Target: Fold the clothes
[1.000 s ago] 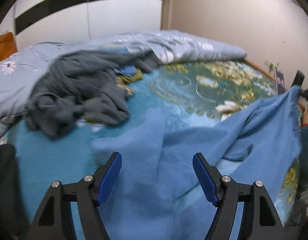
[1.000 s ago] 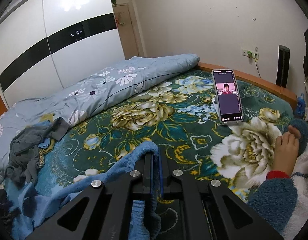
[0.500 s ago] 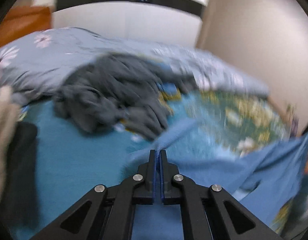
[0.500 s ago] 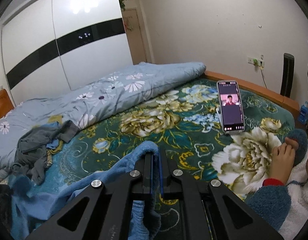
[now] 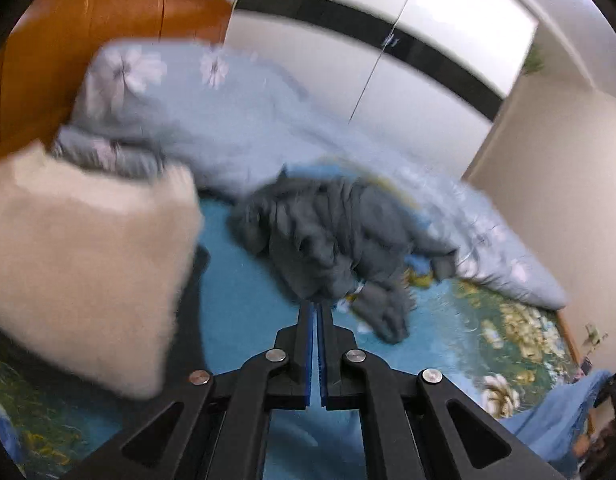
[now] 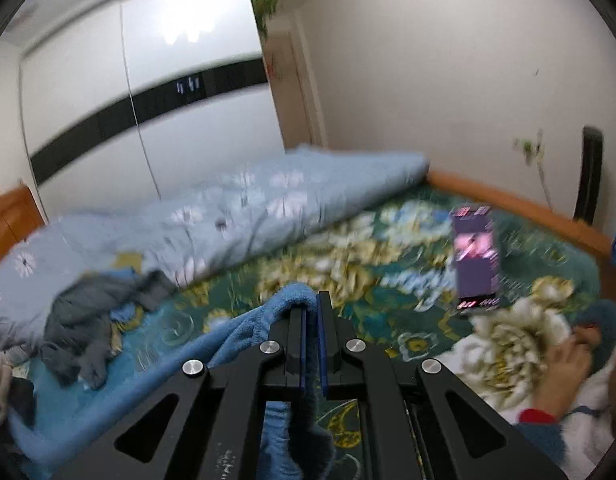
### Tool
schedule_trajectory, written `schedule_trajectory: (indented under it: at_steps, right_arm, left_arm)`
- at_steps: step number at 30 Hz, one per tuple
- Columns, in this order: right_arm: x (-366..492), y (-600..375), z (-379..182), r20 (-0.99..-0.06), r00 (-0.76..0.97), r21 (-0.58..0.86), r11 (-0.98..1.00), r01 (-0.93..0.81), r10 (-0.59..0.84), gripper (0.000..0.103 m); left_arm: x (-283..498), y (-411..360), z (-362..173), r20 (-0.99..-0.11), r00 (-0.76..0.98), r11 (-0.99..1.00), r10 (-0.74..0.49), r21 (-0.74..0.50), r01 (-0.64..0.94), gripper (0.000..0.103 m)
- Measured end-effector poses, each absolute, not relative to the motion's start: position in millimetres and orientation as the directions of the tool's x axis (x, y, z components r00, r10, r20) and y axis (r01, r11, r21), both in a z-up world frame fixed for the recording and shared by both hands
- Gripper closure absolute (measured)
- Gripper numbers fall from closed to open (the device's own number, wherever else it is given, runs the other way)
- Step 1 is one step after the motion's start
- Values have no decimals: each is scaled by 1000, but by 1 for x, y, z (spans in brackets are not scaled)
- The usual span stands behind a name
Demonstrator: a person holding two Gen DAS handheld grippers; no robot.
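Gripping a soft blue fleece garment (image 6: pixel 244 344), right gripper (image 6: pixel 311 308) pinches its raised edge above the floral bed cover (image 6: pixel 407 280); left gripper (image 5: pixel 315 316) jaws together, contents unclear; judged mid-fold; next: carry edge across.

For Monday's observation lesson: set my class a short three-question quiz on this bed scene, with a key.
1. True or false: the right tongs are shut on the blue cloth.
2. Which lies against the quilt? A grey clothes, B hand, C bottle.
3. What stands upright on the floral blanket?

Key: 1 true; 2 A; 3 the phone.
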State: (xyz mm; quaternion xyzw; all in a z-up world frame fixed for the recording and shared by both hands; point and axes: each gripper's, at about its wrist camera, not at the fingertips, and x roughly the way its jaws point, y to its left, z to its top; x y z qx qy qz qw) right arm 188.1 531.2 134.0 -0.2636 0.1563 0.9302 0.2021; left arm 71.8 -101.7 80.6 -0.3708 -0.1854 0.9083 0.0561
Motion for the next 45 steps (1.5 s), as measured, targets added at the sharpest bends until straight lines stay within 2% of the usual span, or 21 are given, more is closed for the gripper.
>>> schedule_trajectory:
  at_steps: [5, 10, 12, 13, 14, 16, 18, 20, 25, 30, 33, 34, 35, 38, 45]
  right_arm:
    - [148, 546, 99, -636, -712, 156, -854, -496, 297, 98]
    - [148, 551, 88, -651, -696, 132, -858, -497, 303, 98]
    - [148, 548, 88, -648, -699, 127, -862, -490, 302, 98]
    - [149, 546, 89, -644, -703, 126, -865, -486, 302, 98]
    - [150, 545, 90, -641, -705, 123, -867, -484, 303, 98]
    - [150, 543, 90, -639, -706, 116, -869, -481, 305, 98]
    - [150, 540, 91, -639, -704, 102, -873, -478, 311, 98]
    - [151, 536, 93, -637, -703, 89, -876, -473, 315, 98]
    - [160, 527, 99, -624, -718, 100, -881, -463, 307, 98]
    - [172, 524, 104, -614, -726, 110, -877, -467, 310, 98]
    - [176, 525, 104, -617, -724, 114, -875, -471, 309, 98]
    - [177, 525, 105, -614, -725, 114, -874, -471, 311, 98]
    - [179, 525, 106, -611, -728, 116, -874, -472, 311, 98]
    - [182, 526, 109, -603, -734, 121, -873, -472, 313, 98]
    - [197, 522, 122, -554, -775, 160, -876, -456, 302, 98]
  left_arm:
    - [30, -75, 23, -720, -618, -900, 316, -434, 46, 100]
    - [62, -73, 19, -734, -604, -920, 311, -391, 1, 99]
    - [85, -78, 18, -748, -595, -930, 295, -366, 0, 96]
    - [102, -82, 16, -760, -584, -933, 286, -359, 9, 88]
    - [119, -85, 13, -772, -570, -935, 282, -355, 19, 73]
    - [146, -90, 7, -791, -544, -937, 280, -349, 26, 58]
    - [176, -94, -3, -814, -510, -937, 276, -347, 48, 57]
    - [194, -100, -15, -822, -474, -912, 317, -401, 86, 57]
    - [202, -114, -58, -733, -432, -726, 526, -651, 220, 56]
    - [198, -120, -78, -605, -486, -564, 631, -788, 248, 56]
    - [196, -124, -74, -558, -541, -523, 630, -819, 236, 60]
    - [196, -124, -70, -558, -551, -532, 620, -816, 227, 76]
    - [197, -125, -65, -557, -562, -541, 611, -812, 218, 96]
    - [197, -126, -52, -555, -594, -568, 582, -801, 190, 100]
    - [198, -129, -20, -539, -667, -631, 515, -765, 131, 101]
